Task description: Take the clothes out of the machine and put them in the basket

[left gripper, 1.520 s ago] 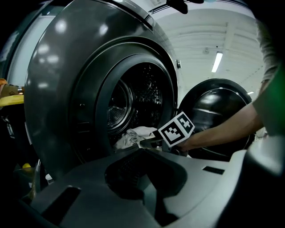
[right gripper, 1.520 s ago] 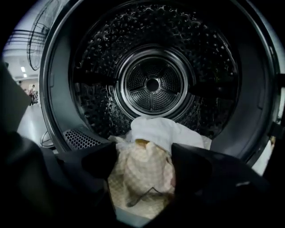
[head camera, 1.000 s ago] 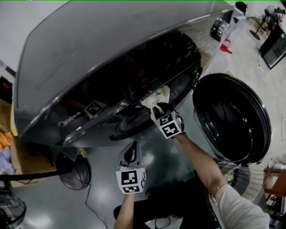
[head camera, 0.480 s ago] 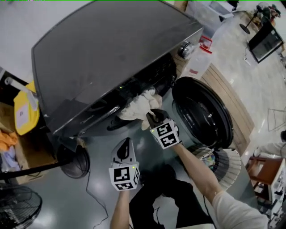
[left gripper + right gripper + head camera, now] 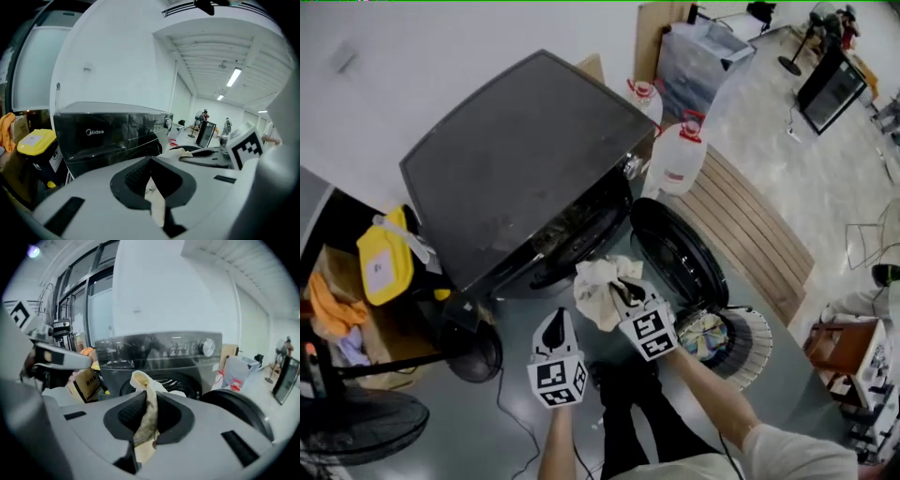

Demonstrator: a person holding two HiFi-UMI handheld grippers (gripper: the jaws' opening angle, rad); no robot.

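Note:
The dark grey washing machine stands with its round door swung open to the right. My right gripper hangs in front of the opening, shut on a cream cloth that droops from its jaws. In the right gripper view the cloth passes up between the closed pads of my right gripper. My left gripper is lower left of it, jaws together; a thin pale sliver shows between them in the left gripper view. The ribbed white basket with clothes inside sits below the door.
Two clear jugs stand right of the machine beside a slatted wooden board. A yellow container and a box with orange cloth are at the left. Floor fans stand at the lower left.
Both grippers have lifted up and back from the machine. The cream cloth, earlier half inside the drum opening, now hangs free of it in the right gripper.

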